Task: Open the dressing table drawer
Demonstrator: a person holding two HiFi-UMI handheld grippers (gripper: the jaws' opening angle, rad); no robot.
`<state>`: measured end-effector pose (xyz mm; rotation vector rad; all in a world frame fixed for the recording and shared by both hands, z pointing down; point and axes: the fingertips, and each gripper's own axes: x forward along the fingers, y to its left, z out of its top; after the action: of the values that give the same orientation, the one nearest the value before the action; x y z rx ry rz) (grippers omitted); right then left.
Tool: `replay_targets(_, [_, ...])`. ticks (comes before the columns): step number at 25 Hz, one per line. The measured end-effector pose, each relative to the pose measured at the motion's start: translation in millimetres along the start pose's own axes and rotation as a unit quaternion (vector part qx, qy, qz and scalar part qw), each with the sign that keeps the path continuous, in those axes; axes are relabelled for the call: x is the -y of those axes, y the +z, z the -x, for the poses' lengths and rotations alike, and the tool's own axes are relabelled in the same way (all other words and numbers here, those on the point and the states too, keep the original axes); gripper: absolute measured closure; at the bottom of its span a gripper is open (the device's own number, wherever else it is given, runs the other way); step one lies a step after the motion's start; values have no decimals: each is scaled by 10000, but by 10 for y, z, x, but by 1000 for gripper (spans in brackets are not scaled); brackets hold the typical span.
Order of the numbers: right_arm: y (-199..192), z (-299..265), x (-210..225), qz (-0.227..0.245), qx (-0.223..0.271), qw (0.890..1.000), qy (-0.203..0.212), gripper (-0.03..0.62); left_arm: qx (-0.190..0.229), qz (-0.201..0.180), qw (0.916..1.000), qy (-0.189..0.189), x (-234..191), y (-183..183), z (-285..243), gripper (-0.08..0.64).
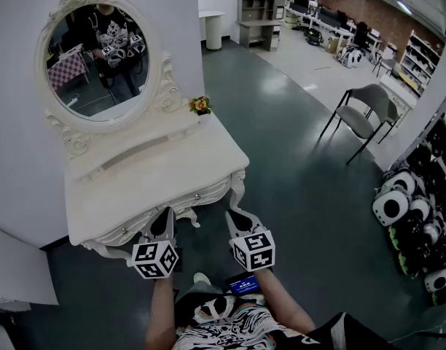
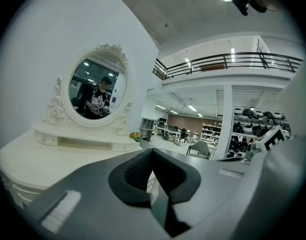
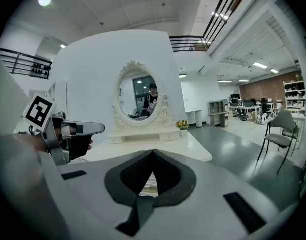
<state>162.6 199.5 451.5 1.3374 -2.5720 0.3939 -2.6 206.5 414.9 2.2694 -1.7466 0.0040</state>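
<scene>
The white dressing table [image 1: 154,173] stands against the wall with an oval mirror [image 1: 99,57] on top. Its drawer front [image 1: 165,214] runs under the tabletop edge, flush with the frame, with a small knob [image 1: 197,195] near the middle and another knob [image 1: 123,230] at the left. My left gripper [image 1: 167,211] is shut and empty, its tips just in front of the drawer front between the knobs. My right gripper [image 1: 233,212] is also shut and empty, near the table's right front corner. The left gripper view shows the shut left gripper [image 2: 152,151] over the tabletop [image 2: 38,161]; the right gripper [image 3: 153,151] likewise faces the mirror [image 3: 138,96].
A small pot of flowers [image 1: 200,106] sits on the table's back right corner. A grey chair [image 1: 365,111] stands on the floor to the right. Black and white devices [image 1: 420,217] line the right wall. A white cabinet [image 1: 12,268] stands at the left.
</scene>
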Motion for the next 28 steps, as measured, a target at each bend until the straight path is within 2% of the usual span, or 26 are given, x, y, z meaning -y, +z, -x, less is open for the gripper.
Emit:
replay_targets(10, [-96, -159, 69, 15, -100, 9999, -21, 590, -162, 225, 9996, -51, -104, -148, -152, 557])
replay_targets(11, [-97, -222, 81, 25, -134, 9999, -26, 589, -174, 275, 9994, -83, -135, -157, -196, 542])
replay_targets(12, [-94, -290, 90, 42, -166, 9998, -27, 589, -161, 347, 9992, -117, -173, -161, -241, 483])
replay_targets(13, [-90, -364, 97, 55, -195, 9998, -20, 552, -136, 421, 9989, -139, -221, -163, -290, 458])
replay_targets(14, [-86, -447, 110, 56, -222, 9997, -17, 483, -122, 466, 9988, -133, -280, -168, -347, 453])
replay_targets(15, [-82, -541, 131, 50, -244, 9997, -27, 472, -138, 470, 9987, -102, -351, -179, -414, 441])
replay_targets(21, [34, -1378, 312, 9, -408, 9991, -123, 463, -389, 333, 9987, 24, -953, -190, -1086, 442])
replay_targets(28, [216, -2670, 621, -4, -750, 9958, -515, 463, -835, 289, 9955, -341, -1659, -226, -2227, 442])
